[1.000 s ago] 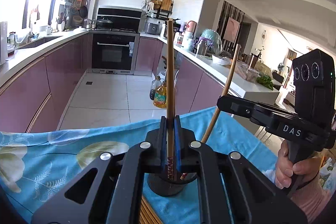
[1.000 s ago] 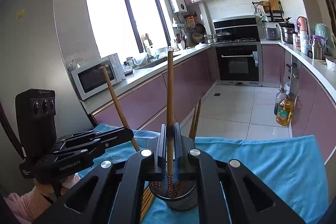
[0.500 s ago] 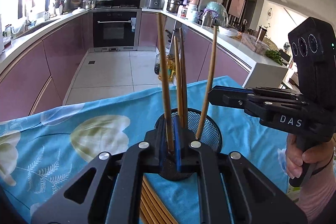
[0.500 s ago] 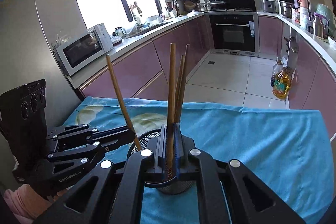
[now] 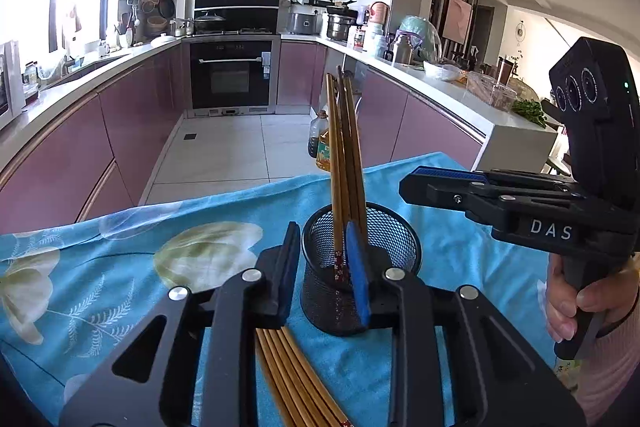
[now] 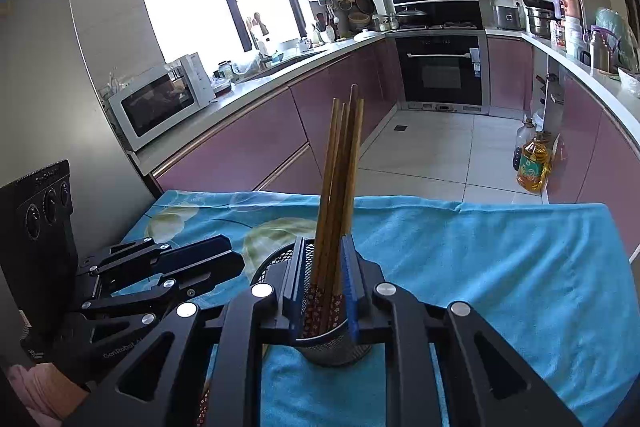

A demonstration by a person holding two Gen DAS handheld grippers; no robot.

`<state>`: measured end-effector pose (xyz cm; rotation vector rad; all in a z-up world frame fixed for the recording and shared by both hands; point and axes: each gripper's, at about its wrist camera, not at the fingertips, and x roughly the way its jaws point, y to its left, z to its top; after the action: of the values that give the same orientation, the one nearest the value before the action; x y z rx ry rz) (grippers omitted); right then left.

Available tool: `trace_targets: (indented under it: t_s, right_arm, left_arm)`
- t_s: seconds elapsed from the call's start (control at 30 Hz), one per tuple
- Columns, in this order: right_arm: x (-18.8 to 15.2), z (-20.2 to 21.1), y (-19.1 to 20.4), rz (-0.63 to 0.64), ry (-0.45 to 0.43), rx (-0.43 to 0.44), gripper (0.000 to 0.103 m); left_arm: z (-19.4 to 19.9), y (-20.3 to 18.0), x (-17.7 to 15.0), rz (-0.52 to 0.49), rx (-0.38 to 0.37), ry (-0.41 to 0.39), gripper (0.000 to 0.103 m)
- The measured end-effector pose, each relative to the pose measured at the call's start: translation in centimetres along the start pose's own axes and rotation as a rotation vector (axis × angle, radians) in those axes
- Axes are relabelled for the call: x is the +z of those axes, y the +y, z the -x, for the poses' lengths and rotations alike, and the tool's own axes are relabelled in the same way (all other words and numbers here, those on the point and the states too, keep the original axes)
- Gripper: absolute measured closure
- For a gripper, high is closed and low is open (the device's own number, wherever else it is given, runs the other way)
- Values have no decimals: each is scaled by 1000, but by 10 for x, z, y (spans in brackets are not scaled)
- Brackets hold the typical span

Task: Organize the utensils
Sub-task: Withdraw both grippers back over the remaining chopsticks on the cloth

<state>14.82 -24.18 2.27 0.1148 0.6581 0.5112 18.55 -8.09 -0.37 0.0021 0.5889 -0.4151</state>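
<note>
Both tools have just been opening — the left tool point(image 5: 324, 263) and right tool point(image 6: 322, 281) stand slightly parted (gripping nothing), chopsticks point(image 5: 345, 163) upright in the mesh holder point(image 5: 394, 231).

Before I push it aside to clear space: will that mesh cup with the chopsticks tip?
Probably tippy: the mesh cup looks light and open-walled, while the chopsticks rise far above its rim and lean. On the blue cloth it may drag rather than slide.

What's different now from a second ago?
Both tongs, left and right, came down and have just been opening, dropping their chopsticks into the mesh holder. Nothing is gripped now. The spare chopsticks on the blue cloth haven't moved.
</note>
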Motion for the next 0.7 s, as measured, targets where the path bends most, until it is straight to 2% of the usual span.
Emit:
trace_targets:
  t_s: [0.13, 0.3, 0.47, 0.7]
  right_arm:
    - [-10, 14, 11, 24, -19, 41, 76]
    - [-35, 18, 33, 79, 17, 98, 68]
    - [-67, -1, 46, 93, 109, 114, 68]
    - [-106, -31, 52, 57, 225, 111, 68]
  left_arm:
    - [22, 6, -9, 19, 12, -30, 65]
    - [45, 23, -32, 48, 52, -22, 62]
    - [51, 40, -68, 88, 70, 41, 62]
    - [40, 45, -111, 141, 53, 134, 62]
